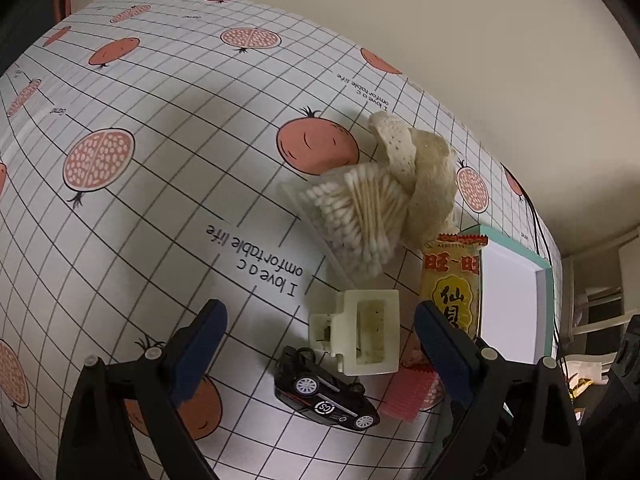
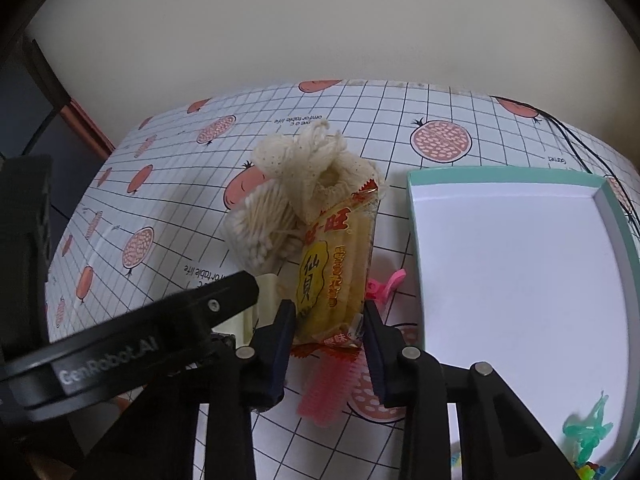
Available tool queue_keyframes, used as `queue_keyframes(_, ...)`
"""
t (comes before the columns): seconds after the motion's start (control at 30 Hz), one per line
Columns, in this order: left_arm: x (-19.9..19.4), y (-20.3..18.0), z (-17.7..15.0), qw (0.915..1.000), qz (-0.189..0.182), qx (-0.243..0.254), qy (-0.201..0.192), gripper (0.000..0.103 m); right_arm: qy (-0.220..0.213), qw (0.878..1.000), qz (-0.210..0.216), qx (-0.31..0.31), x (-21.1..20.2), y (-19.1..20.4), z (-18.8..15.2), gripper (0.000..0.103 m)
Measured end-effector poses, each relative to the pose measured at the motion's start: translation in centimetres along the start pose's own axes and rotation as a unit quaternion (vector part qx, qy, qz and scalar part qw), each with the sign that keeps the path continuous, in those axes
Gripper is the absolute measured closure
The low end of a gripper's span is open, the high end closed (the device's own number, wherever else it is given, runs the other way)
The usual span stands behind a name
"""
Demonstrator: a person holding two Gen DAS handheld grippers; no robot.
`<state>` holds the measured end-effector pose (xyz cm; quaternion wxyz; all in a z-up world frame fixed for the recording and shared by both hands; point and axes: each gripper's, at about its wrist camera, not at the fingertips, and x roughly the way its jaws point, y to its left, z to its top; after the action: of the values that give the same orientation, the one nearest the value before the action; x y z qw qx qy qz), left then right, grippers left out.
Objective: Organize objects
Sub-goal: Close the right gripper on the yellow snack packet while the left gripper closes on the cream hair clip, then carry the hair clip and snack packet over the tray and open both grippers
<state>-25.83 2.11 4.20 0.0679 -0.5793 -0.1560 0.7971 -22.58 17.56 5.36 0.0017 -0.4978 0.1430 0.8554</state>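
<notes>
Between the right hand-held gripper [image 2: 326, 320] fingers: yellow, red-edged cracker packet [image 2: 334, 268].

**Looking like a home, a table set against a plain wall**

Showing a table under a wipe-clean cloth [image 1: 168, 92] printed with a black grid, orange pomegranates and the line "I love a comfortable life". Standing against a bare cream wall [image 2: 320, 32], with a dark cable [image 2: 576, 148] trailing along the far edge. Holding ordinary household bits: a bundle of cotton swabs [image 1: 356, 216], a cream knitted piece [image 2: 316, 172], a rice cracker packet [image 2: 336, 272], a hair claw clip [image 1: 364, 332], a black toy car [image 1: 324, 400], a pink comb-like piece [image 2: 332, 388] and a teal-rimmed box lid [image 2: 412, 216]. Showing white shelving [image 1: 592, 300], blurred, off to one side.
</notes>
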Motion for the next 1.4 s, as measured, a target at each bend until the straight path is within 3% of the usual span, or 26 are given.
queue_keyframes(0.4,0.2,-0.6,-0.5,1.0,0.0,-0.006,-0.002,0.009,-0.013,1.0,0.005,0.007,-2.0,-1.3,0.4,0.072)
queue_keyframes(0.63,0.4,-1.2,-0.9,1.0,0.0,0.004,0.002,0.015,-0.024,0.999,0.009,0.027,-3.2,-2.8,0.6,0.072)
queue_keyframes(0.83,0.8,-1.9,-1.5,0.9999,0.0,0.01,0.012,0.029,-0.027,0.999,0.011,0.039,-3.6,-3.8,0.8,0.072)
queue_keyframes(0.9,0.9,-2.2,-1.7,0.9998,0.0,0.015,0.013,0.041,-0.027,0.999,0.014,0.044,-3.7,-4.1,0.9,0.072)
queue_keyframes(0.93,0.8,-2.3,-1.8,0.9997,-0.001,0.018,0.013,0.054,-0.028,0.998,0.014,0.045,-3.7,-4.2,0.9,0.072)
queue_keyframes(0.97,0.8,-2.5,-1.9,0.9997,0.0,0.022,0.013,0.056,-0.028,0.998,0.014,0.046,-3.8,-4.2,0.8,0.072)
queue_keyframes(1.07,0.6,-3.1,-2.2,0.9993,0.01,0.037,0.007,0.056,-0.03,0.998,0.015,0.048,-4.0,-4.4,0.8,0.072)
queue_keyframes(1.4,-2.0,-3.6,-1.5,0.999,-0.006,0.034,-0.028,0.056,-0.044,0.997,0.021,0.062,-5.1,-5.3,1.0,0.072)
